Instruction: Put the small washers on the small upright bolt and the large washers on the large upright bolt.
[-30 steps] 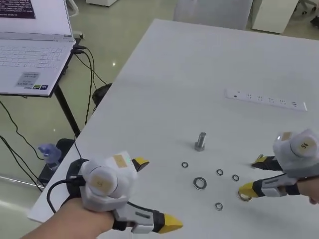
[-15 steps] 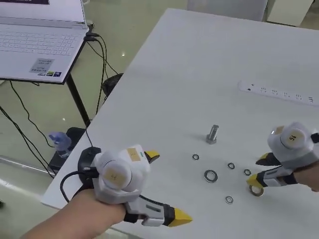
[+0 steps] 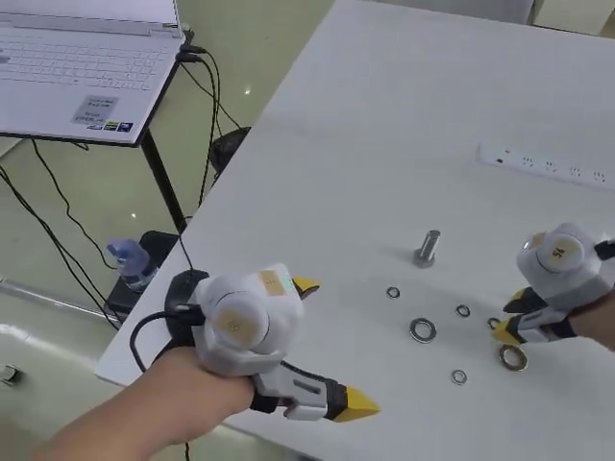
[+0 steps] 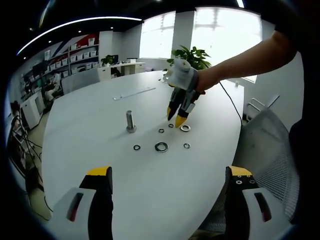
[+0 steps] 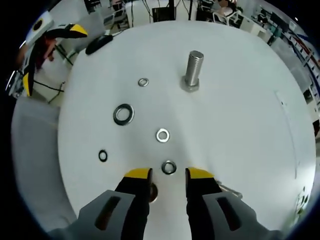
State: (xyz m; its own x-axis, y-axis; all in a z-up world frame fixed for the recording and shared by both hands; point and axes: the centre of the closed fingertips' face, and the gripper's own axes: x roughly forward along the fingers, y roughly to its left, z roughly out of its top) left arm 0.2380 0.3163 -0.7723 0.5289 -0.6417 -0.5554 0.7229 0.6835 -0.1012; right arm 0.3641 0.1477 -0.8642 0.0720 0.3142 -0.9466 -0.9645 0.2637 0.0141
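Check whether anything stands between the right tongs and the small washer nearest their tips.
Nothing visible does. The small silver metal washer lies flat on the white table just ahead of the right tongs, in line with their open gap.

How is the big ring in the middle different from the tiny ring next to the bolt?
The big ring is much wider, with a broader band of metal, than the tiny ring. The tiny ring lies closer to the bolt; the big ring lies farther out, toward the person. Both are round and lie flat on the white table, and neither is on the bolt.
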